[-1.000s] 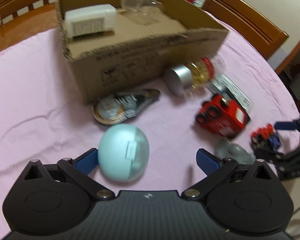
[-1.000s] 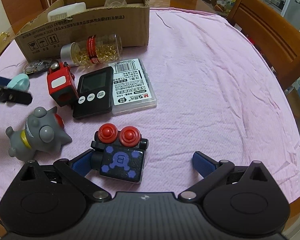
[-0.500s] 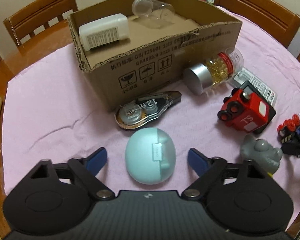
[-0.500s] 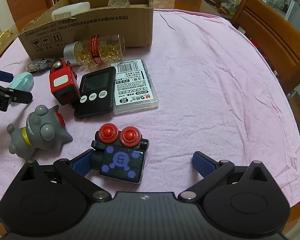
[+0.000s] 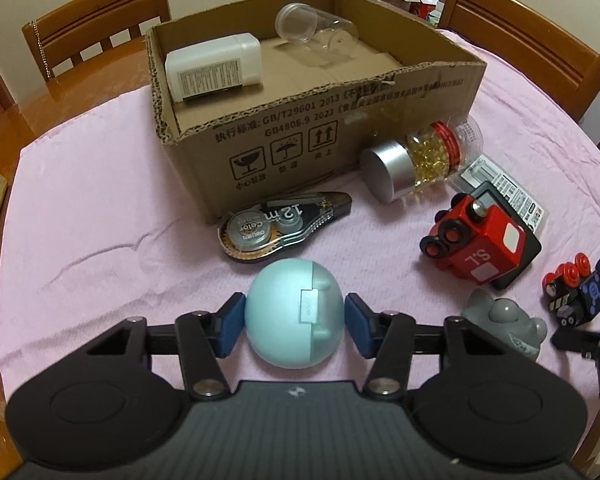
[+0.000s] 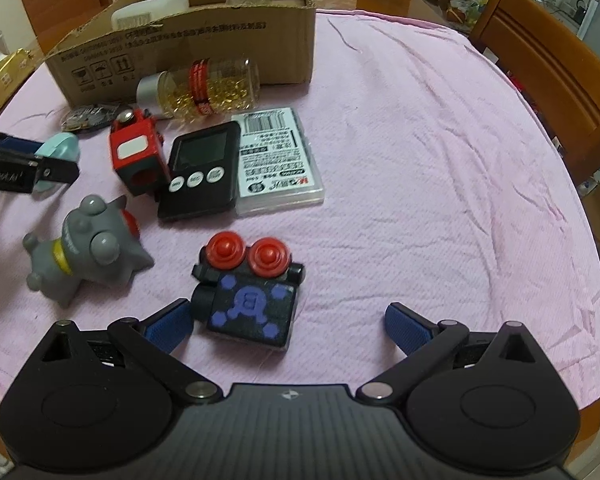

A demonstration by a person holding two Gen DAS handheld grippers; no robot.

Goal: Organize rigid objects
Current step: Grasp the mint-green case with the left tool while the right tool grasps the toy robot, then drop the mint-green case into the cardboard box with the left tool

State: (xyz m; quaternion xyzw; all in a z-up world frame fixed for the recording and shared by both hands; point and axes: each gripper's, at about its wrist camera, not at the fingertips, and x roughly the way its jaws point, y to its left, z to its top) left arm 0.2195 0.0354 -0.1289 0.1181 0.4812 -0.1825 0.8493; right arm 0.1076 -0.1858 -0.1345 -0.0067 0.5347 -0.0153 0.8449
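Note:
A light blue round case (image 5: 288, 320) lies on the pink cloth with my left gripper (image 5: 294, 328) around it. Its jaws are closing, and both blue pads (image 5: 232, 326) touch the case's sides. The same case (image 6: 62, 148) shows at the left edge of the right wrist view. My right gripper (image 6: 286, 320) stands open over a black toy with blue marks and red knobs (image 6: 252, 292), which lies just inside the left finger. An open cardboard box (image 5: 339, 120) sits beyond, holding a white bottle (image 5: 212, 68) and a clear jar (image 5: 315, 32).
Loose on the cloth are a correction tape (image 5: 276, 224), a capsule bottle (image 5: 423, 156) against the box, a red toy truck (image 5: 471, 240), a grey figurine (image 5: 503, 324), a black timer (image 6: 200, 172) and a clear flat case (image 6: 280, 156). Wooden chairs ring the table.
My left gripper's jaws have come in from wide apart onto the light blue case, now centred between them. The right gripper has stayed still and open.

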